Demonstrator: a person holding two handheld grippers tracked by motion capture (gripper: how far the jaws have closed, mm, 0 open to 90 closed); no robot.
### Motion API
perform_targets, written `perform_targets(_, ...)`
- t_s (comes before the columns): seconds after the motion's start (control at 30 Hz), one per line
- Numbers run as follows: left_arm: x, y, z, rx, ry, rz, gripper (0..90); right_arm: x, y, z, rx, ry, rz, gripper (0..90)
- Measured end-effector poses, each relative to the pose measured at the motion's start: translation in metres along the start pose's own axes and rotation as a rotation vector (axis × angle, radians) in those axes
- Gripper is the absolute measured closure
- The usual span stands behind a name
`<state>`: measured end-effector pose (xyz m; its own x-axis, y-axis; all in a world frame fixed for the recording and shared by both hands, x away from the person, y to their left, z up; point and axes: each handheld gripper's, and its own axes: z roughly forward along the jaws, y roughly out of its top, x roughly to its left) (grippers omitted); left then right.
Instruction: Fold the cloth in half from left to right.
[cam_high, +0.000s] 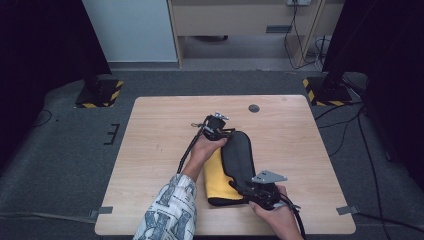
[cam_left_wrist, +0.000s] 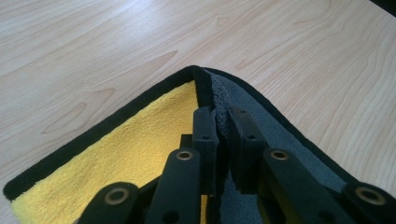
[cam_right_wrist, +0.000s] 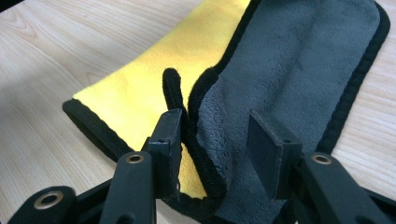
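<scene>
Cloth (cam_high: 235, 165) lies lengthwise away from the person, left tongs (cam_left_wrist: 223, 135) pinching its far corner, right tongs (cam_right_wrist: 217, 144) parted.

The light wood surface (cam_high: 160, 130) sat on a grey carpet floor (cam_high: 65, 145), pretty dim all round. Dark curtains (cam_high: 40, 40) hung on both sides, with yellow-black striped stand bases (cam_high: 100, 92) near them. A pale wall panel (cam_high: 130, 30) and a wooden cabinet (cam_high: 240, 20) stood behind, cables (cam_high: 345, 125) trailing right.

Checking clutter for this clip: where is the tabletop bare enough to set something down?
Bare wood lies left of the left gripper, right of the towel, and along the far edge of the table. The near middle, around the right gripper, is crowded.
</scene>
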<state>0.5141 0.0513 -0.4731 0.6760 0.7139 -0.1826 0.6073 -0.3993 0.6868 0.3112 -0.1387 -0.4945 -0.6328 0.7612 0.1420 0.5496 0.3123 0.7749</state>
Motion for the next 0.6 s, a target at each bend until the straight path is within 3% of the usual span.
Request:
perform_targets(0.07, 0.0, 0.001, -0.001, -0.008, 0.0, -0.005, 82.0, 0.0, 0.001, 0.0, 0.001, 0.001, -0.002, 56.4)
perform_targets(0.27, 0.001, 0.004, -0.004, -0.036, 0.012, -0.027, 81.3, -0.003, -0.003, -0.005, 0.01, -0.004, -0.02, 76.4)
perform_targets(0.6, 0.003, 0.007, -0.002, -0.049, 0.038, -0.021, 82.4, -0.012, -0.014, -0.018, 0.018, -0.012, 0.008, 82.5)
